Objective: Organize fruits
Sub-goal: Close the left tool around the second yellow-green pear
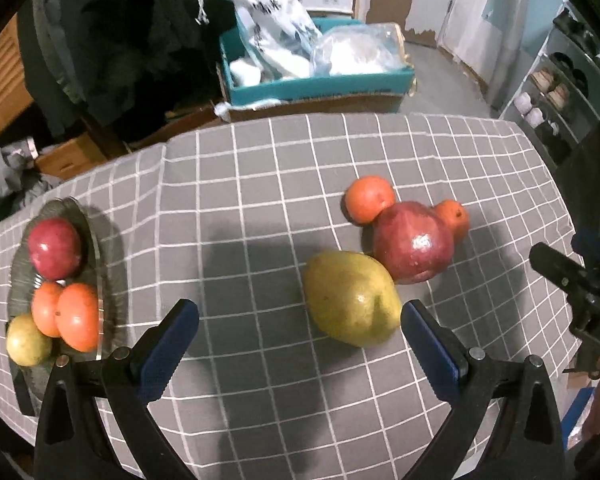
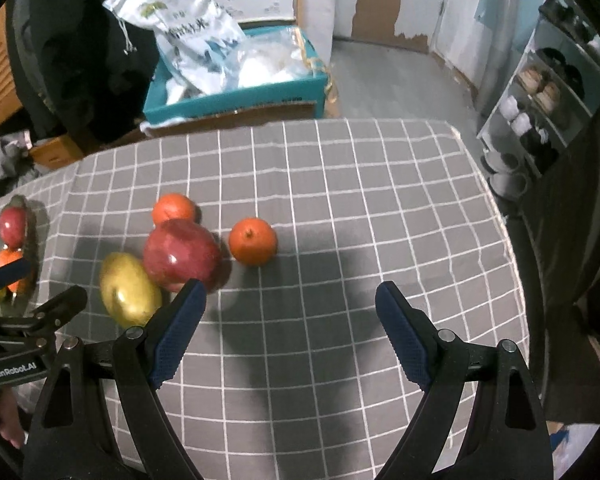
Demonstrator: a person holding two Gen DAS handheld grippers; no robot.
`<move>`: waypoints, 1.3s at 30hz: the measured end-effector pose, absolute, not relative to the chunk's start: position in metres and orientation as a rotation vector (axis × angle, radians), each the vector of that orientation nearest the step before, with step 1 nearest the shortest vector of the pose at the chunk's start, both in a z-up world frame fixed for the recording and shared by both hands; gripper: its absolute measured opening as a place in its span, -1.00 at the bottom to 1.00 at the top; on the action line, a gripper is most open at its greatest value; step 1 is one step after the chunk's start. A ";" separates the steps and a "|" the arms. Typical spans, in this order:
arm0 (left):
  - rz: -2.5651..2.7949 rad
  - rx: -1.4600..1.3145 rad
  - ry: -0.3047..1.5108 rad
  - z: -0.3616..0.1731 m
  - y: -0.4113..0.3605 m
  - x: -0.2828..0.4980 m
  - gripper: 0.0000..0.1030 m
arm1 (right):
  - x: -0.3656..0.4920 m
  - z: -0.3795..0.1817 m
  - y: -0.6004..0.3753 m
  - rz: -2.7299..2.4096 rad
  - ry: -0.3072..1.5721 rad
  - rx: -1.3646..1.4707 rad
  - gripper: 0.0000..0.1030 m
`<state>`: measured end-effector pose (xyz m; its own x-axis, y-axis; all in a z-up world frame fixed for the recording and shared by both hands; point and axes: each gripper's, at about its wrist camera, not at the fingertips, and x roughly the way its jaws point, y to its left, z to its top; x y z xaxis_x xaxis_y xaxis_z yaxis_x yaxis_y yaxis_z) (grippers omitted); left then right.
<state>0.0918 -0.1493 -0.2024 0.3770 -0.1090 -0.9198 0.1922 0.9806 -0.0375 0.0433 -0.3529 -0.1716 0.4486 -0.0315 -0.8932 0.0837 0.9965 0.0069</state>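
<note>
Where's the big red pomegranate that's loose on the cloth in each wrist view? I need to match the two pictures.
Left wrist view: the red pomegranate sits right of centre, above the open left gripper, behind the yellow-green mango.
Right wrist view: the same pomegranate sits left of centre, just beyond the open right gripper's left finger.
Shared landmark: the mango touching its near-left side, on the grey checked cloth.
</note>
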 end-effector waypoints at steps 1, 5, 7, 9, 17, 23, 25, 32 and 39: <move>-0.194 0.080 1.173 -0.205 -0.151 0.093 0.98 | 0.044 -0.175 -0.354 -0.075 1.112 0.053 0.69; -0.194 0.091 1.198 -0.219 -0.158 0.098 0.98 | 0.046 -0.184 -0.359 -0.090 1.130 0.069 0.69; -0.201 0.083 1.212 -0.225 -0.161 0.100 0.98 | 0.047 -0.187 -0.361 -0.096 1.138 0.078 0.69; -0.208 0.081 1.222 -0.230 -0.164 0.101 0.98 | 0.048 -0.190 -0.363 -0.100 1.145 0.082 0.69; -0.228 0.091 1.255 -0.248 -0.175 0.109 0.98 | 0.049 -0.194 -0.368 -0.110 1.156 0.088 0.69; -0.259 0.108 1.272 -0.257 -0.183 0.111 0.97 | 0.049 -0.195 -0.370 -0.117 1.161 0.097 0.69; -0.275 0.115 1.279 -0.261 -0.187 0.111 0.90 | 0.049 -0.195 -0.370 -0.116 1.160 0.100 0.69; -0.345 0.085 1.303 -0.272 -0.187 0.105 0.50 | 0.052 -0.193 -0.363 -0.100 1.156 0.099 0.69; -0.315 0.059 1.292 -0.267 -0.170 0.102 0.49 | 0.058 -0.192 -0.351 -0.050 1.153 0.107 0.69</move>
<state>0.1019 -0.1696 -0.2671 0.2390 -0.1973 -0.9508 0.2628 0.9557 -0.1323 0.0578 -0.3512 -0.1918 0.4054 0.0159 -0.9140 0.0943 0.9938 0.0591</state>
